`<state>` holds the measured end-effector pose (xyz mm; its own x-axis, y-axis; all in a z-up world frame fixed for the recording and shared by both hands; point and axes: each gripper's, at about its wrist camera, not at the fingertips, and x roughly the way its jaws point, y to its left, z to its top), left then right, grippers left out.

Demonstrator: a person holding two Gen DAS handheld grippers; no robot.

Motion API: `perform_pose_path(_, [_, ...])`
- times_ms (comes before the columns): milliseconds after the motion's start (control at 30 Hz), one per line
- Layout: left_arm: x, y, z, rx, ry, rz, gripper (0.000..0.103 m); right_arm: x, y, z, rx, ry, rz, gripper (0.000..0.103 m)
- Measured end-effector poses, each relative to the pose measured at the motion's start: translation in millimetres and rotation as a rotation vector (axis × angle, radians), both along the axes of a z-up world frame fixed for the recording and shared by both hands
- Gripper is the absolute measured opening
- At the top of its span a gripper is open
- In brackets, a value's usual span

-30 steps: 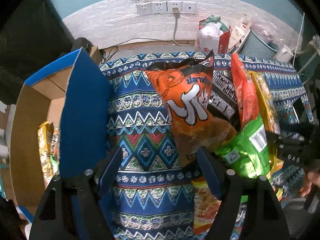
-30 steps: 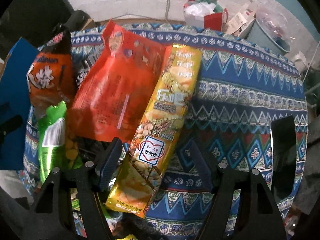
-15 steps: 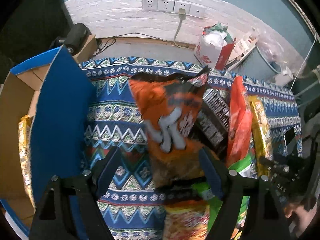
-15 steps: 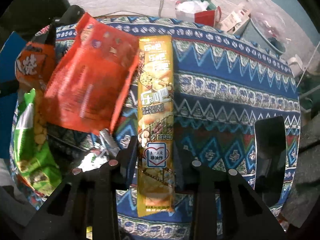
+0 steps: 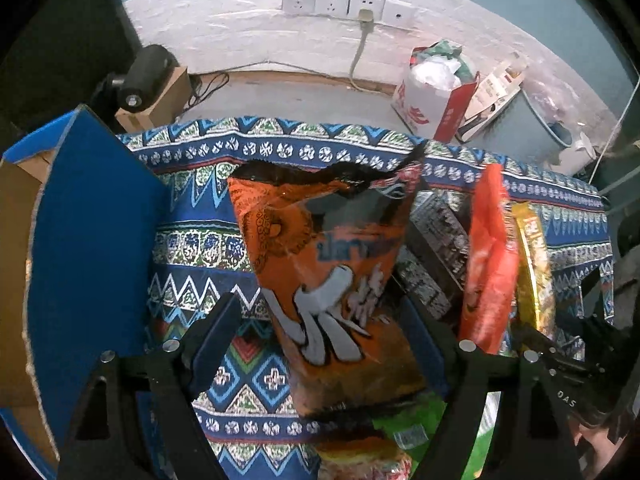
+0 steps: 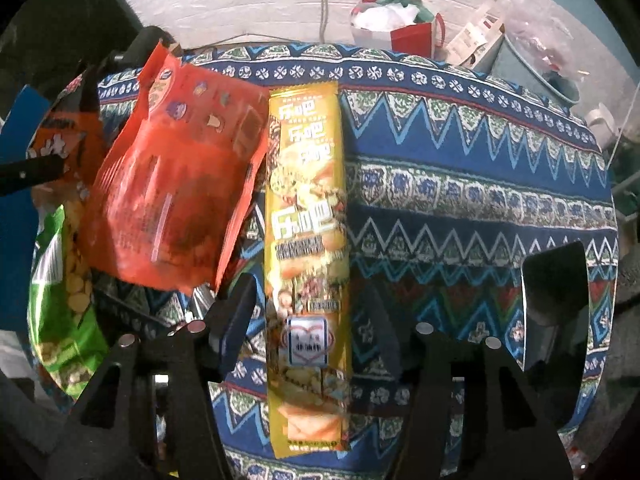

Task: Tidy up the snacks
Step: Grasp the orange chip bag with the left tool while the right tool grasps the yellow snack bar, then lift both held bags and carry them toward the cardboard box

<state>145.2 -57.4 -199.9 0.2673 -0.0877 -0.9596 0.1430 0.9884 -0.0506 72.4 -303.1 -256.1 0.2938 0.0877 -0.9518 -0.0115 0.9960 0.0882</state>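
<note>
My left gripper [image 5: 320, 320] is open, with its jaws on either side of an orange snack bag [image 5: 328, 264] that lies on the patterned cloth [image 5: 192, 248]. My right gripper [image 6: 310, 320] is open around the lower part of a long yellow snack pack [image 6: 306, 240]; the fingers do not press it. A red bag [image 6: 176, 200] lies left of the yellow pack and also shows in the left wrist view [image 5: 486, 264]. A green bag [image 6: 60, 300] lies at the front left. The yellow pack also shows in the left wrist view [image 5: 534, 264].
A cardboard box with a blue flap [image 5: 84, 240] stands left of the cloth. A black-and-white pack [image 5: 432, 252] lies under the bags. A dark phone-like object [image 6: 554, 304] lies at the right. A red-and-white bag [image 5: 436, 92], a bin and wall sockets are behind the table.
The right gripper's jaws were narrow around the yellow pack half a second ago and are now wider apart. The left gripper has drawn closer over the orange bag.
</note>
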Motion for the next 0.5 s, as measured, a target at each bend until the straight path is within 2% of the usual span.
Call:
perform_pose_path(167, [4.7,4.2,-11.7,-0.007,-0.002,-0.003,0.082,5.2,4.6,-5.3,-0.028,-0.009,0.005,0.056])
perform_pose_path(233, [4.2,5.9,-13.3,-0.041,-0.002,-0.011,0.068,4.4,5.8,-7.0,-0.042,-0.015,0.008,0.055])
perform_pose_path(300, [2.7,5.8,-12.9,-0.056,0.003,-0.024,0.057,4.5,7.9,-9.4,-0.045,-0.011,0.014,0.039])
perform_pose_path(367, [0.2,4.9,-10.5,-0.046,-0.009,-0.037,0.052,5.4,10.4,-10.3,-0.072,-0.015,0.024,0.031])
perform_pose_path(500, [-8.6,1.5,-0.4,0.01,-0.054,-0.075,0.043,1.0,13.8,-7.4,-0.103,-0.018,0.039,0.029])
